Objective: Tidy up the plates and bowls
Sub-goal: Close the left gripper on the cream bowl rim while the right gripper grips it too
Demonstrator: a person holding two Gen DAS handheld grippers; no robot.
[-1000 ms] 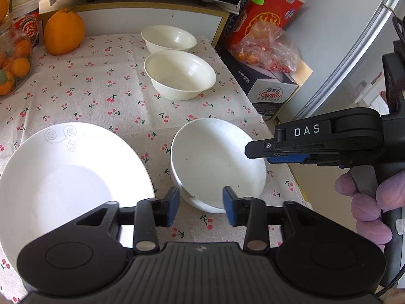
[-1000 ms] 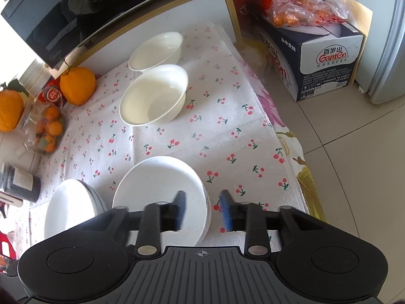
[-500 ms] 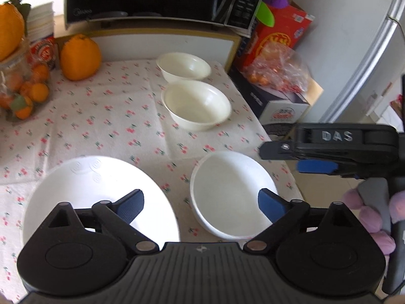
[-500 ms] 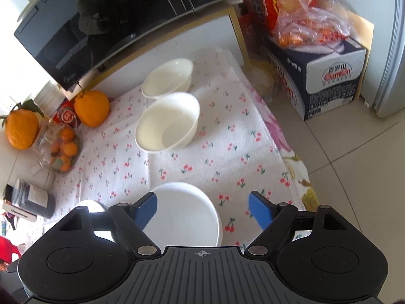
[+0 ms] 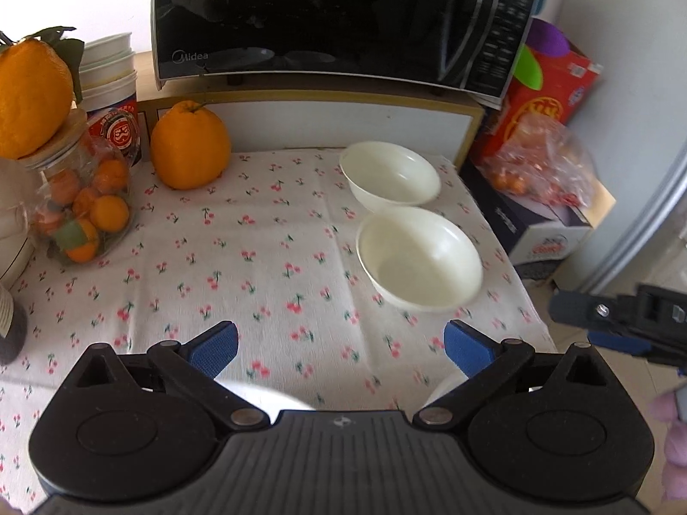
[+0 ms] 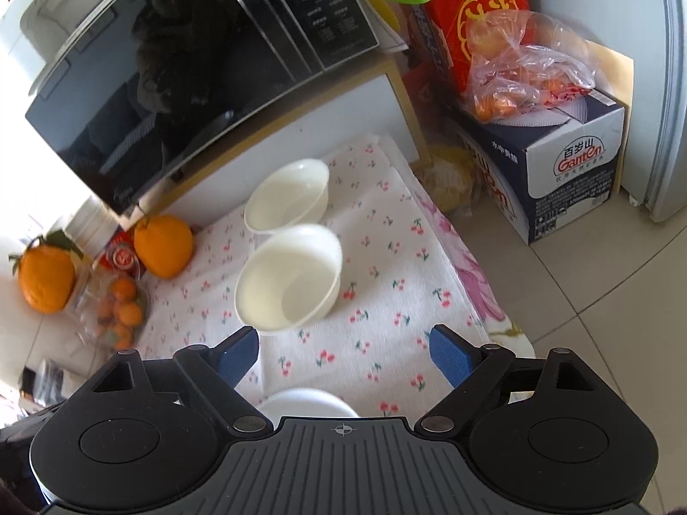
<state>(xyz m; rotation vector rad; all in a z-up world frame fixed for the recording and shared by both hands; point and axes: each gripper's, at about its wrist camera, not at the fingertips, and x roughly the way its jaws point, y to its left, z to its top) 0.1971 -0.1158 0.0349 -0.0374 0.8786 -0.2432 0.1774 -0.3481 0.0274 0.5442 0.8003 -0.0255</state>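
Two cream bowls stand on the cherry-print cloth: a near one [image 5: 421, 257] [image 6: 288, 277] and a far one [image 5: 390, 178] [image 6: 287, 201]. My left gripper [image 5: 339, 349] is open and empty, held above the cloth short of the near bowl. My right gripper [image 6: 343, 354] is open and empty, also short of the near bowl; its side shows in the left wrist view [image 5: 618, 322]. Only slivers of the white plates show under the gripper bodies: a large plate [image 5: 266, 397] and a smaller one [image 5: 442, 388] [image 6: 307, 403].
A black microwave [image 5: 335, 17] sits on a shelf behind the cloth. A big orange [image 5: 189, 146], a jar of small oranges [image 5: 81, 210] and paper cups [image 5: 111, 81] stand at left. Boxes and a fruit bag [image 5: 545, 163] are on the floor at right.
Both grippers have opened wide and drawn back and up from the plates. The plates have slid almost out of view under the gripper bodies; the bowls now sit ahead.
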